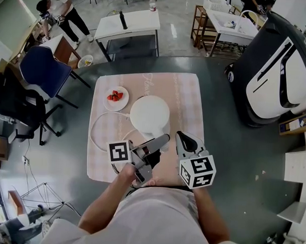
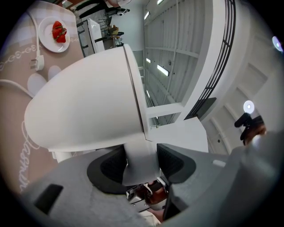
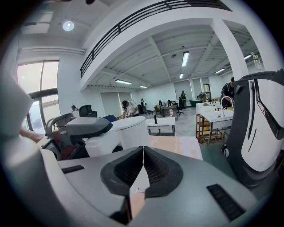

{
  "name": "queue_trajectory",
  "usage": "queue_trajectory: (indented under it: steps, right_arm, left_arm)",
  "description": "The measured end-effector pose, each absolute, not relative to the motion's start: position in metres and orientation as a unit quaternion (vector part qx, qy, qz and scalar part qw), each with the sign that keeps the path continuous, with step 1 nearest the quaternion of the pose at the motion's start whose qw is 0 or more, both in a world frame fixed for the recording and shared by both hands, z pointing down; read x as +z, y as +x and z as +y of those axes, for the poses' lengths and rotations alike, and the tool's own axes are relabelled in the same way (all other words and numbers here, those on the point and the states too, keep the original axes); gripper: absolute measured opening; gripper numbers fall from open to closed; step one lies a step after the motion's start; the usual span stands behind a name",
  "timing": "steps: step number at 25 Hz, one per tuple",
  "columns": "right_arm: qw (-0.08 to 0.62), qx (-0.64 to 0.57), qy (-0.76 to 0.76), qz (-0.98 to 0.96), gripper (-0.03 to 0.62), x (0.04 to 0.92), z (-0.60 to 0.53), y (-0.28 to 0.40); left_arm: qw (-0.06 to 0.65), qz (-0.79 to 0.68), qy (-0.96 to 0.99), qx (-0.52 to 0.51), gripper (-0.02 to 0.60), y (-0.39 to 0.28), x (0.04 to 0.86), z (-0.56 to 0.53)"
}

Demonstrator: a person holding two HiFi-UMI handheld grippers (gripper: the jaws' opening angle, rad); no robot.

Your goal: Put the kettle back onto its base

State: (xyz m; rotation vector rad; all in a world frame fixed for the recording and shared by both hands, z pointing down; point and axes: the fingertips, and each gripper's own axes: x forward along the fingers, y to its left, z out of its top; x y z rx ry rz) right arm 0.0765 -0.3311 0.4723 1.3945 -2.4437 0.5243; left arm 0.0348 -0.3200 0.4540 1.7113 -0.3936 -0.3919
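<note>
Over the surface (image 1: 186, 95) | kettle handle (image 2: 140, 153) is clamped by left hand-held gripper (image 2: 141, 160) | right hand-held gripper (image 3: 142, 170) is closed together | lowering is best kept level.

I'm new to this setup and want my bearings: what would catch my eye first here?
At the middle of the pink checked cloth is a white kettle, its handle clamped by the left gripper. Red strawberries on a small plate lie beyond it to the left; a big black-and-white machine looms at right.
</note>
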Motion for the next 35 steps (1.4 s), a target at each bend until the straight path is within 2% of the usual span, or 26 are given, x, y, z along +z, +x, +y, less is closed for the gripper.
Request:
queue_trajectory:
  steps: [14, 19, 35]
  right_arm:
    - [0.137, 0.183, 0.483, -0.846, 0.005, 0.471, -0.32, 0.07]
    - [0.133, 0.18, 0.482, -0.847, 0.005, 0.467, -0.316, 0.066]
    - [0.119, 0.16, 0.499, -0.843, 0.005, 0.441, -0.291, 0.064]
  left_arm:
    - [0.612, -0.156, 0.759, -0.158, 0.215, 0.042, 0.463, -0.307]
    - [0.601, -0.171, 0.764, -0.159, 0.242, 0.038, 0.467, -0.305]
    - [0.524, -0.245, 0.804, -0.135, 0.242, 0.004, 0.448, -0.289]
